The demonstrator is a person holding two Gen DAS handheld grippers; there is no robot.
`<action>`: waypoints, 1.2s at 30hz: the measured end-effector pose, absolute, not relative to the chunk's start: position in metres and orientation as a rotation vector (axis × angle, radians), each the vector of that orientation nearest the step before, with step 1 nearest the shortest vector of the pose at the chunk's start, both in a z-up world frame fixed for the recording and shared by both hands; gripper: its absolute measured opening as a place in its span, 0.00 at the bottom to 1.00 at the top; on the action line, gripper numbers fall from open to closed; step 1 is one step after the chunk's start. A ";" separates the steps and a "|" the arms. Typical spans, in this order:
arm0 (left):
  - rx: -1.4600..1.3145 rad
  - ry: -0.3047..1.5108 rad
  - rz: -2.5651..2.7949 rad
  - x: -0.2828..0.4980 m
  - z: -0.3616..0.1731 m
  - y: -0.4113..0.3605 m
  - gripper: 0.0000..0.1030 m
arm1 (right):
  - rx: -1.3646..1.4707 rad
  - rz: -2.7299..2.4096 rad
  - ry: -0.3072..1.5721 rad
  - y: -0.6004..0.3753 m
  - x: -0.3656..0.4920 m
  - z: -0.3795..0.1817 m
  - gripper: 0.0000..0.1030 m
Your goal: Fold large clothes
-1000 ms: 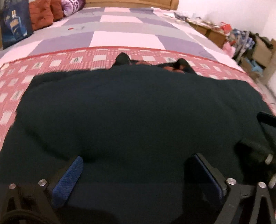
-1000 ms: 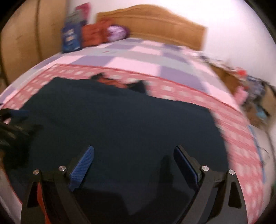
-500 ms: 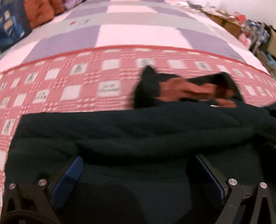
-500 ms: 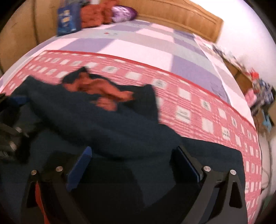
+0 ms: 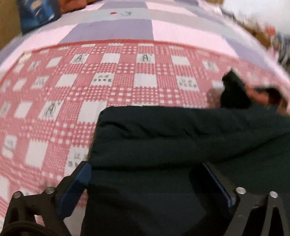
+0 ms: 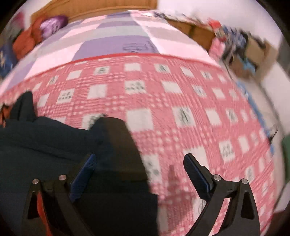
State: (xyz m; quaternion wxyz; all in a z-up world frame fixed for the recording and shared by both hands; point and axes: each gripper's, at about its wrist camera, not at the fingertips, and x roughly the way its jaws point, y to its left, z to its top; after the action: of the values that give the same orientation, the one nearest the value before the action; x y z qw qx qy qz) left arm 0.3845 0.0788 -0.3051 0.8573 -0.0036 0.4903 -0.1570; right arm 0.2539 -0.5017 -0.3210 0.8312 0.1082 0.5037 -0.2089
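Left claw (image 5: 145, 178): fingers spread wide, nothing clamped. The dark garment (image 5: 181, 145) lies beneath and between them; the left pad (image 5: 79, 181) sits at the garment's left edge, the right pad (image 5: 217, 183) over the cloth.

Right claw (image 6: 139, 172): likewise released. Its left pad (image 6: 83, 174) lies over the garment (image 6: 54, 145), its right pad (image 6: 197, 174) over the red checked blanket (image 6: 181, 109) — the garment's right edge runs between the two.

The garment is doubled over: a thick rolled fold crosses the left view from 9 to 3 o'clock just beyond the claw. In the right view it fills the area from 9 to 6 o'clock, with one corner standing up near centre. A dark flap (image 5: 233, 90) with a reddish lining shows past the fold at 2 o'clock in the left view; detail there is blurred.

Farther out, the blanket (image 5: 90, 81) covers the bed and meets a pink-and-purple quilt (image 5: 126, 29) toward 12 o'clock. Pillows (image 6: 36, 34) lie at 10 o'clock in the right view, before a wooden headboard (image 6: 99, 7). Blurred clutter (image 6: 241, 47) stands beside the bed at 2 o'clock.
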 end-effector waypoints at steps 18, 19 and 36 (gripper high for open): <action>-0.003 0.846 -0.453 0.258 -0.238 0.031 0.92 | -0.062 -0.245 0.773 -0.345 0.190 -0.244 0.94; 0.001 0.856 -0.512 0.244 -0.237 0.008 0.92 | -0.071 -0.182 0.764 -0.320 0.185 -0.243 0.94; 0.138 0.987 -0.155 0.199 -0.293 0.103 1.00 | 0.049 -0.395 0.939 -0.428 0.069 -0.296 0.94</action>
State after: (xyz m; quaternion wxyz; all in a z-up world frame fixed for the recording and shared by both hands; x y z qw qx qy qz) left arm 0.1993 0.1035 -0.2927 0.8756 0.0660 0.4727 -0.0741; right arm 0.0691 -0.4277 -0.2964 0.8728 0.0234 0.4493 -0.1891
